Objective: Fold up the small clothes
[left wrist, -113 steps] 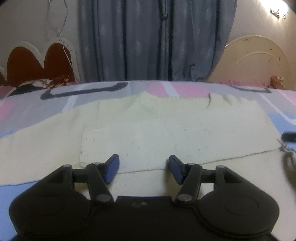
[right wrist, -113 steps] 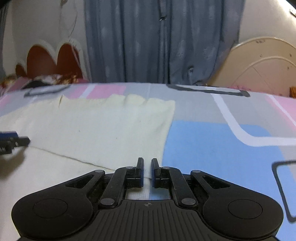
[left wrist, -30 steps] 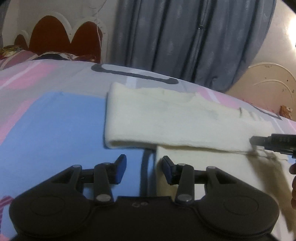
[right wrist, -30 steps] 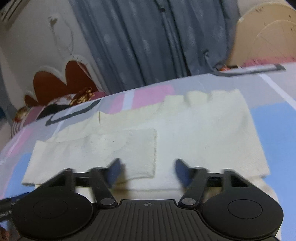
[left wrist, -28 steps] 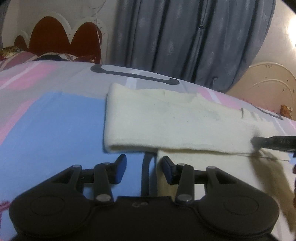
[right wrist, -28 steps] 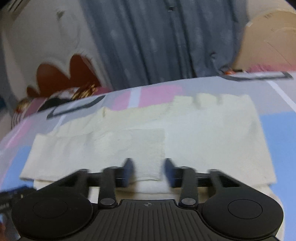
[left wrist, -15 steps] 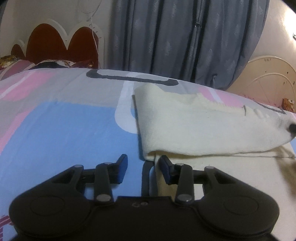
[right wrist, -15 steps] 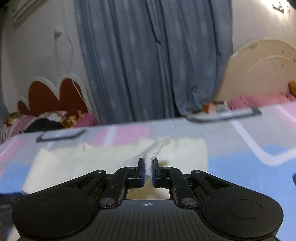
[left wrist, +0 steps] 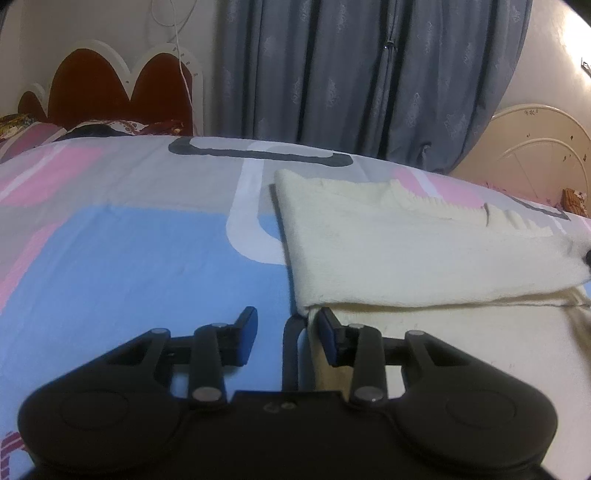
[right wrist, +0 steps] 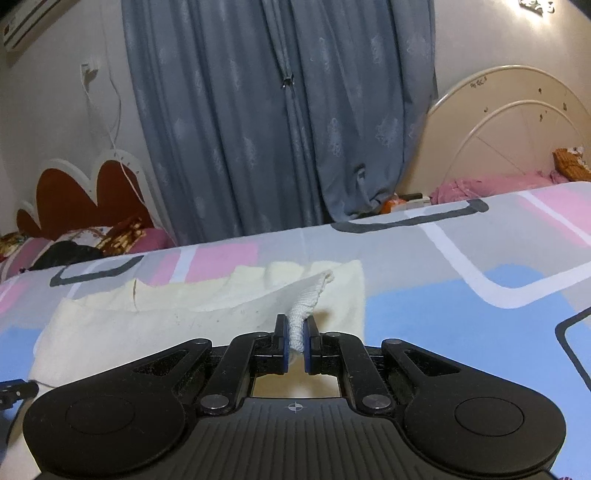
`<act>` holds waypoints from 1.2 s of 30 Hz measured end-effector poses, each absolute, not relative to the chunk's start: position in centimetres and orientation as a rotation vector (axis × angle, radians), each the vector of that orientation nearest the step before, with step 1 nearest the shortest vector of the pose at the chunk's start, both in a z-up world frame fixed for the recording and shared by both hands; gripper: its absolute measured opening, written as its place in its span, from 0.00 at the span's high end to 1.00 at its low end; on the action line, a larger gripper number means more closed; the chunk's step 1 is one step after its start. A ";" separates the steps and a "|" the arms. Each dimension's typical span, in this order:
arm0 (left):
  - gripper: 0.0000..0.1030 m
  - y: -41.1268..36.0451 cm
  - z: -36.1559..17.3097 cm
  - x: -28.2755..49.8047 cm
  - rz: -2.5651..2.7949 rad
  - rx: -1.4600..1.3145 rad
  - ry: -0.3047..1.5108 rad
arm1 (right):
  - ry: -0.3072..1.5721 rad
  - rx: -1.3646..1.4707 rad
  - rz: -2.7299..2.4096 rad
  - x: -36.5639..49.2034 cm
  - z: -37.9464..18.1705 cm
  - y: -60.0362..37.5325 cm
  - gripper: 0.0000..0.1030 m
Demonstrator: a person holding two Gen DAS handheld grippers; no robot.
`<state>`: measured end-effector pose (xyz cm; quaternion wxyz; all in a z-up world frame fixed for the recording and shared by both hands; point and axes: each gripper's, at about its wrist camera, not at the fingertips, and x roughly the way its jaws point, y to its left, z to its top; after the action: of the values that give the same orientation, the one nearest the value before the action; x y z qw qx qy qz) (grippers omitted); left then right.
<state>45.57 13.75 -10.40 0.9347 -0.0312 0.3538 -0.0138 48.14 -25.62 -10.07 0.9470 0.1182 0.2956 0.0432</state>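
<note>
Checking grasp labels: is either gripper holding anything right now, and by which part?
Right gripper is shut on the cream sweater, pinching a bunched end of its folded-over sleeve. Left gripper holds nothing; its fingers stand apart at the sweater's edge.

Home bedroom.
Bed (left wrist: 129, 258) with patterned sheet; behind it a scalloped red headboard (left wrist: 110, 92), grey-blue curtains (right wrist: 277, 110), cream arched headboard (right wrist: 517, 122) right of the curtains, wall AC unit (right wrist: 26, 22) top left.
</note>
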 end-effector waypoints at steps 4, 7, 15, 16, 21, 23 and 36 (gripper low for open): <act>0.66 13.8 -10.3 45.6 -0.031 -0.062 0.730 | 0.629 0.233 0.083 48.0 -10.9 -25.4 0.94; 0.65 13.8 -10.3 45.8 -0.039 -0.049 0.738 | 0.631 0.234 0.074 48.0 -11.1 -25.5 0.94; 0.55 14.7 -8.3 43.4 -0.101 -0.064 0.669 | 0.661 0.116 -0.066 47.8 -11.3 -25.0 0.63; 0.55 14.2 -8.0 43.4 -0.117 -0.068 0.656 | 0.621 0.132 -0.046 47.3 -10.7 -25.1 0.63; 0.54 8.2 -8.0 46.2 -0.221 0.027 0.648 | 0.668 0.130 0.207 48.2 -11.3 -19.7 0.67; 0.54 7.0 -9.1 47.3 -0.214 0.051 0.674 | 0.683 0.115 0.271 48.5 -12.2 -17.8 0.68; 0.31 6.6 -7.7 52.9 -0.216 0.048 0.605 | 0.655 0.214 0.150 52.6 -12.4 -20.2 0.98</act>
<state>52.92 6.59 -7.67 0.9485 0.0238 0.2975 -0.1060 52.56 -20.22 -12.37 0.9385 0.1046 0.3208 0.0736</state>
